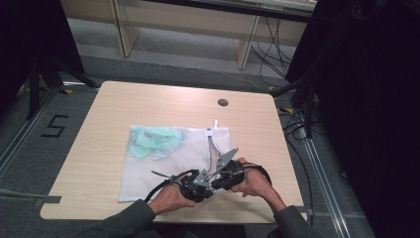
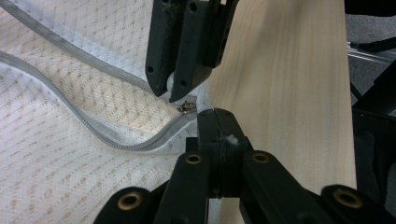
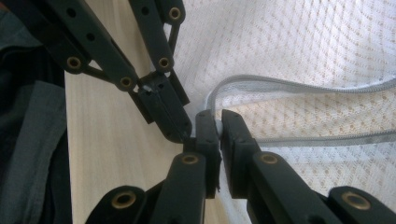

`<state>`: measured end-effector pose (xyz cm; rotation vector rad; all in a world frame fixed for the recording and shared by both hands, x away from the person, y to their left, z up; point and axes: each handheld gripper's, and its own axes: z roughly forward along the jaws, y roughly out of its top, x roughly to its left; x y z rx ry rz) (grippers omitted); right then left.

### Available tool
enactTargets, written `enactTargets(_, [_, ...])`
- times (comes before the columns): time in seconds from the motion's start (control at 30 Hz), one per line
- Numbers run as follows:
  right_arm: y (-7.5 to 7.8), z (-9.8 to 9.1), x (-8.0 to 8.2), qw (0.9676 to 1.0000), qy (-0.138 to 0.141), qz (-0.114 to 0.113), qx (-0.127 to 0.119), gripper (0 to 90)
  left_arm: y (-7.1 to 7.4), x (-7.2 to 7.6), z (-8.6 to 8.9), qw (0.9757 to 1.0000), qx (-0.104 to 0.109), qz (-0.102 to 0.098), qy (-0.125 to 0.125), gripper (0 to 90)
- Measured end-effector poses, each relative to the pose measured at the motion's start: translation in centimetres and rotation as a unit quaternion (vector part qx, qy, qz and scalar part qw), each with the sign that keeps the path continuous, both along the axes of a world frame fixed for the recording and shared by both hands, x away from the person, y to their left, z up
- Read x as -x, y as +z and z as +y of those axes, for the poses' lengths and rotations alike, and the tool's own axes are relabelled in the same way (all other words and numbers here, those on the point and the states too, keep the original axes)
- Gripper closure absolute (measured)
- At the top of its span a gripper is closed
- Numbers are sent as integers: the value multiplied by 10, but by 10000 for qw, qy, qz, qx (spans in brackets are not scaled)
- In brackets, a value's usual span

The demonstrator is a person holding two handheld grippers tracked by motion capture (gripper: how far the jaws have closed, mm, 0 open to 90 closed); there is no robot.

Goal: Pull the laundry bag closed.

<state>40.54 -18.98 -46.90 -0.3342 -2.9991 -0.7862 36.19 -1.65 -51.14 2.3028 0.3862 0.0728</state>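
L gripper [image 2: 215,122]: jaws closed, bag corner fabric pinched beside small metal zip slider [image 2: 186,107].
R gripper [image 3: 219,122]: jaws nearly closed on grey zip tape; the hold must be kept taut while slider is drawn.
White mesh zip laundry bag [image 1: 163,163]: flat, mid-table, zip open; green cloth [image 1: 153,139] inside, far end.
Pale wood table [image 1: 99,148]: bag is supported.

sleeves: dark grey-green | claws [image 1: 210,181]: black, brass-ringed pivots, grey three-cornered plates | cables: black
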Motion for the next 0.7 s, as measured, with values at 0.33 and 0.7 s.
enactTargets(0.33, [-2,-4,-2,9996,-189,179,-129,869,-1,2,1,9999,36,-127,21,898])
enactTargets(0.7, [9,-37,-1,9980,-567,106,-259,900,-2,3,-2,9999,137,-29,-83,897])
